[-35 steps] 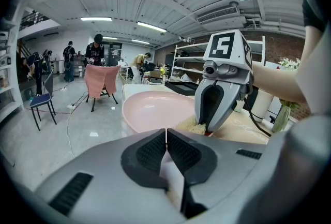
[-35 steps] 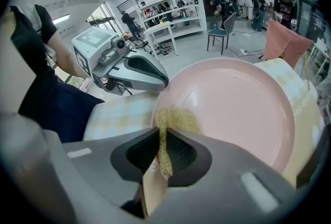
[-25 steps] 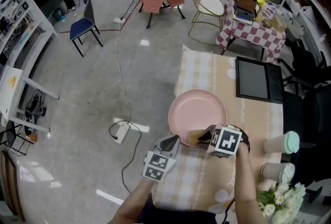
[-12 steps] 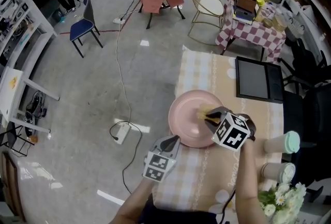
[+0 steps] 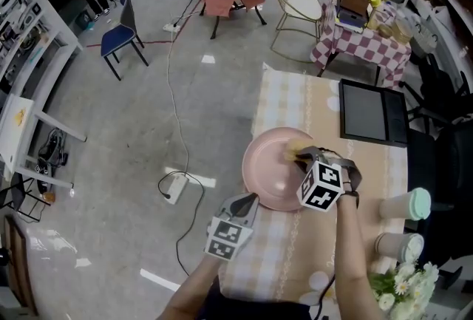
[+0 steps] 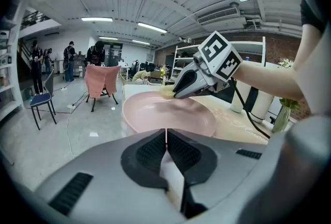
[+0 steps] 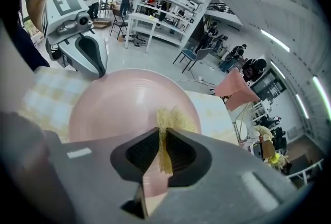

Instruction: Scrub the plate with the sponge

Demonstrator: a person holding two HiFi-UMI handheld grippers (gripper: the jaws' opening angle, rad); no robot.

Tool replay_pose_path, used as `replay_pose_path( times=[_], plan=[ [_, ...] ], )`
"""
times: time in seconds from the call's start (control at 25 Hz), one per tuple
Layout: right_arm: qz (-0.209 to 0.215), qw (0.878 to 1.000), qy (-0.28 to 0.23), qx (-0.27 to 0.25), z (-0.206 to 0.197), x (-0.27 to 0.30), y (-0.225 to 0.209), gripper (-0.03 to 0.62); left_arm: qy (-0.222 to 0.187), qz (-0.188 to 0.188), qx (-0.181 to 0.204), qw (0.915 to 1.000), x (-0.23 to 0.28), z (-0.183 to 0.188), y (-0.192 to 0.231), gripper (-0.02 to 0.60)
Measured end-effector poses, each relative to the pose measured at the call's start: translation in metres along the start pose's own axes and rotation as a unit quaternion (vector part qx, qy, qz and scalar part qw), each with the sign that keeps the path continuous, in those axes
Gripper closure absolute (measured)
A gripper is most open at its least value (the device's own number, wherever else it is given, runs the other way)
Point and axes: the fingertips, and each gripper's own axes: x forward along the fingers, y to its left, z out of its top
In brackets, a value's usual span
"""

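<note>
A pink plate (image 5: 275,176) lies on the checked tablecloth near the table's left edge. My right gripper (image 5: 297,156) is shut on a yellow sponge (image 5: 291,151) and presses it on the plate's far right part. In the right gripper view the sponge (image 7: 168,117) sticks out past the jaws onto the plate (image 7: 119,104). My left gripper (image 5: 250,200) is shut, with its tips at the plate's near left rim. The left gripper view shows the plate (image 6: 155,117) just beyond its jaws, with the right gripper (image 6: 176,94) and sponge (image 6: 165,92) on the plate's far side.
A black tablet (image 5: 366,113) lies at the back right of the table. A cup with a green lid (image 5: 403,204), a second cup (image 5: 395,244) and white flowers (image 5: 403,285) stand along the right side. A power strip (image 5: 174,187) and cable lie on the floor at left.
My right gripper has carried the sponge from the plate's near rim across to its far right part. The left gripper and the plate have stayed put.
</note>
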Motion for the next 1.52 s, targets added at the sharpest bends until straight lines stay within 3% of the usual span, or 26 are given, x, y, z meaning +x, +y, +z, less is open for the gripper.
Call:
replay_pose_path(
  times=[0.16,0.44,1.04,1.52],
  plan=[
    [-0.002,1.000,-0.015,0.007,0.000,0.010,-0.006,0.551,0.000,-0.001,0.000,1.0000,0.001,0.000,0.001,0.565],
    [-0.003,1.000,0.017,-0.003,-0.015,0.029,-0.008,0.551,0.000,-0.002,-0.001,1.0000,0.001,0.000,0.001,0.565],
    [-0.001,0.997,0.027,0.079,-0.022,0.037,-0.011,0.551,0.003,-0.003,0.000,1.0000,-0.001,0.002,0.001,0.565],
    [0.004,0.996,0.048,0.081,-0.029,0.032,-0.001,0.551,0.002,0.000,0.000,1.0000,0.000,0.001,0.001,0.565]
  ],
)
